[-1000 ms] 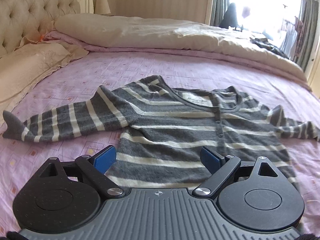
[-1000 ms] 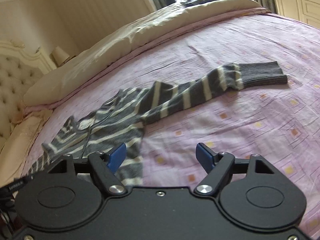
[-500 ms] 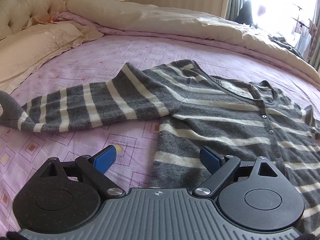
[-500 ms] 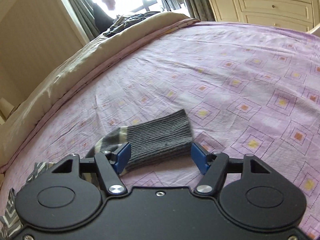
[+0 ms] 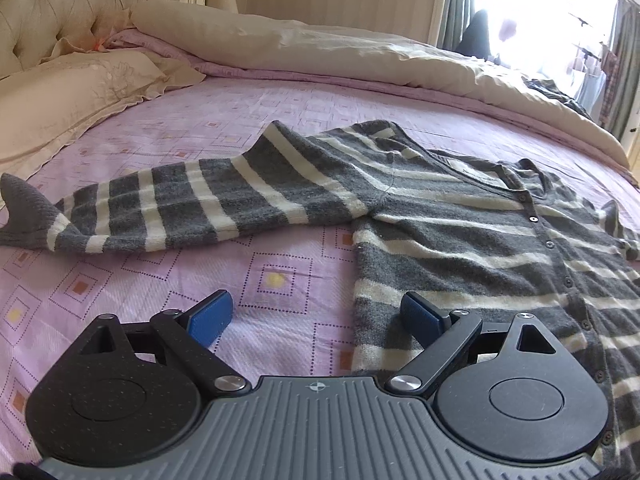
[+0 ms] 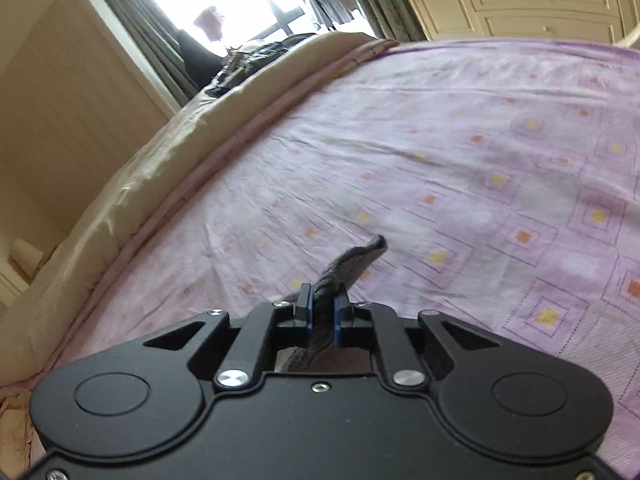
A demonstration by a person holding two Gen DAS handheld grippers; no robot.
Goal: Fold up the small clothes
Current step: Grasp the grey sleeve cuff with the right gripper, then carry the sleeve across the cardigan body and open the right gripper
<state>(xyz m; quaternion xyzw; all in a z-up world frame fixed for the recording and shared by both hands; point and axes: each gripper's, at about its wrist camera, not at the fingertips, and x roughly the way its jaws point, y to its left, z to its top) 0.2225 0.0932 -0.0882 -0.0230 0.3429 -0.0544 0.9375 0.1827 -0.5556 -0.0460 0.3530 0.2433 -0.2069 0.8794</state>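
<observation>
**Right gripper now clamped on the cuff; left gripper hovers spread at the hem**

We see the lilac patterned bedsheet (image 5: 280, 120) filling both views, with the cream quilted duvet (image 5: 360, 52) bunched along its far side. On the sheet lies the grey-and-cream striped knitted cardigan (image 5: 460, 232), buttoned front up, one sleeve stretched out flat toward the tufted cream headboard (image 5: 60, 8).

Compared with half a second ago, our left wrist view has shifted only a little: the cardigan's side edge and hem sit slightly further right in view, and more bare sheet shows below the stretched sleeve. The left gripper (image 5: 316, 312) remains wide apart, its blue pads empty; one pad hangs over the sheet, the other over the cardigan's lower corner.

The bigger change is on our right. Half a second ago the right gripper's fingers stood apart on either side of the dark grey ribbed cuff (image 6: 352, 260) of the other sleeve. Now the right gripper (image 6: 322, 308) has pinched together on that cuff, and the knit is squeezed into a narrow ridge between the blue pads, its tip poking out beyond them above the sheet. The view is slightly motion-blurred.
</observation>
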